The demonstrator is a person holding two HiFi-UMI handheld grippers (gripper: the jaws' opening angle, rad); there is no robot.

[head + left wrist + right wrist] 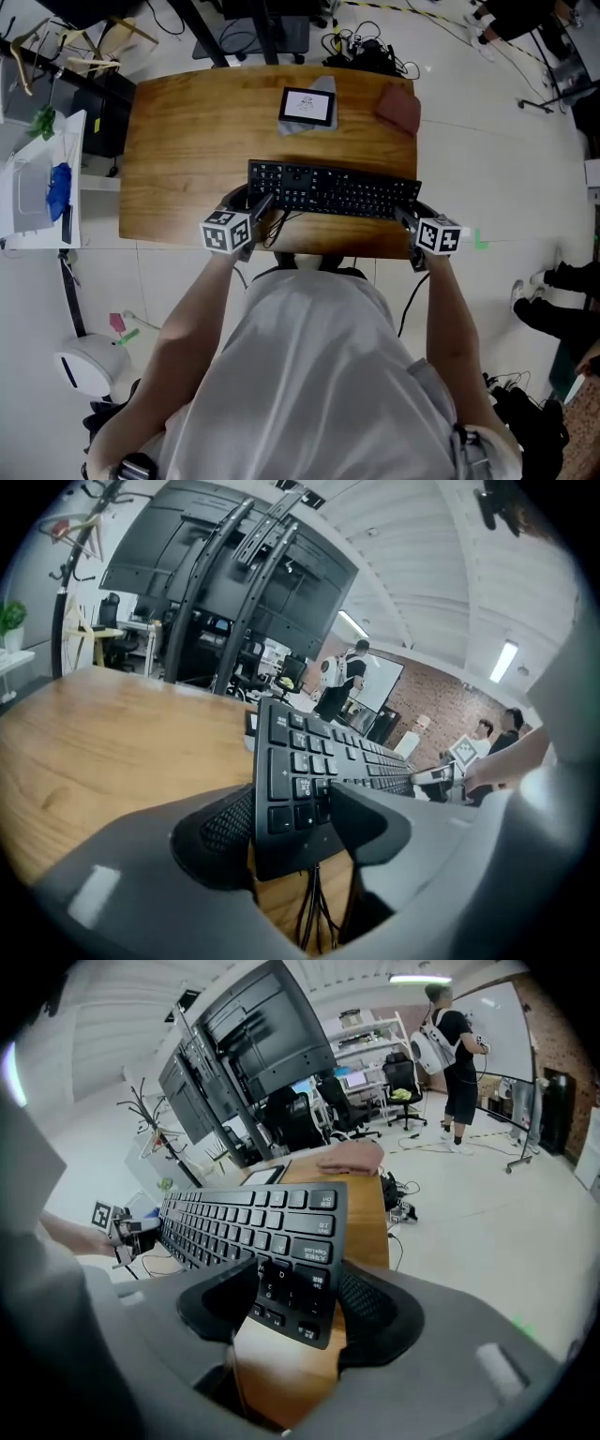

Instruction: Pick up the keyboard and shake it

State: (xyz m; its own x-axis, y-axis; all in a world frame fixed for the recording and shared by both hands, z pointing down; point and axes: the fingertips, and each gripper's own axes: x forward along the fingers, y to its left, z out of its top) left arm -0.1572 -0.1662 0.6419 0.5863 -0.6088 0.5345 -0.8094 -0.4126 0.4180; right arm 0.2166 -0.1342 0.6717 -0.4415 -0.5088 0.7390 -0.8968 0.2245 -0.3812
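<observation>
Two grippers: one at each short end of the black keyboard [333, 189], which lies flat along the near edge of the wooden desk [187, 141].
Writing, left to right: black-and-white square markers on the left cube [228, 232]; white key legends, too small to read; a pale screen on the tablet [307, 106] at the far edge, print illegible; markers again on the right cube [439, 235].
Left forearm [187, 309]: bare, stretched forward, tool pitched down at the desk.
Left gripper [291, 825]: jaws spread wide, not clamped. The keyboard's left end stands between them, the smooth pad [366, 817] over the corner keys and the meshed pad [220, 832] outside the edge.
Right gripper [298, 1309]: jaws wide apart too, with the right end between them. Its pads sit the other way round – the meshed one outside the edge – and neither is seen pressing.
Right forearm [450, 319]: bare, extended, tool tipped steeply down.
</observation>
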